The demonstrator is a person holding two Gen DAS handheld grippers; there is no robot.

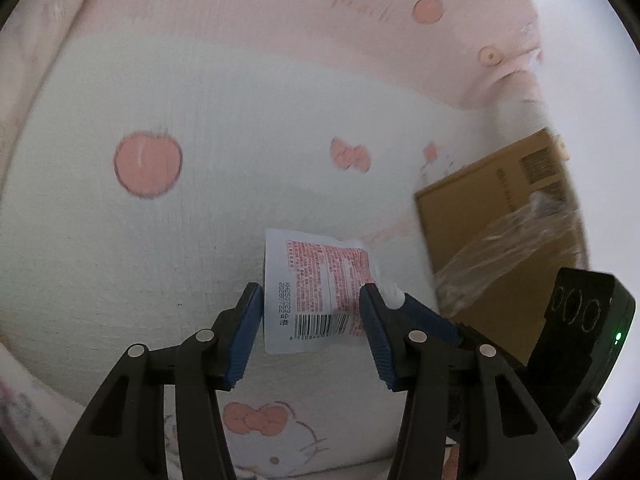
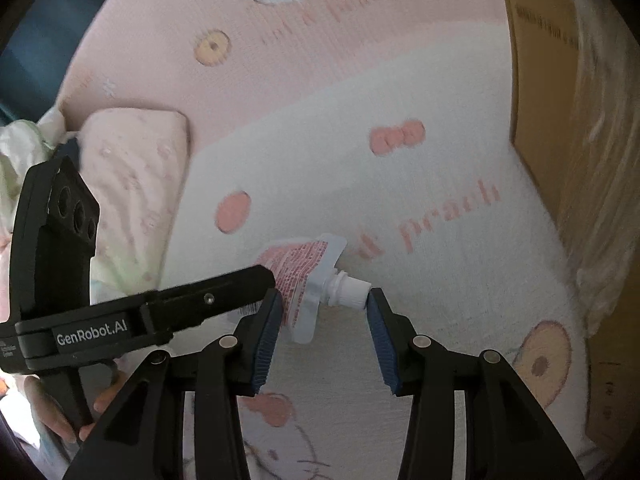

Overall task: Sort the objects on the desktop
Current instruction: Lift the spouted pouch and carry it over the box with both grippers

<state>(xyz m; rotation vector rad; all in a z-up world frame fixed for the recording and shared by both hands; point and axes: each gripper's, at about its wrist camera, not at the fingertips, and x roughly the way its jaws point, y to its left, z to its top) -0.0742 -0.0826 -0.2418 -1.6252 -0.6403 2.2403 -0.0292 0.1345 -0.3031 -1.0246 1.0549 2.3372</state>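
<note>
Soft even daylight, washed-out pinks, glare beyond the right gripper (image 1: 592, 320), motion blur ahead, fisheye-bent dark corners.

Pouch (image 1: 316, 292) between left gripper (image 1: 310, 306) pads — cardboard box (image 1: 500, 232) beside.

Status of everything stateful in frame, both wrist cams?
pouch: held between both grippers.
cap: on the spout.
left gripper: shut across the pouch body.
right gripper: shut on the pouch, one pad at the cap tip.
cardboard box: clear film over it; open or closed unclear.
</note>
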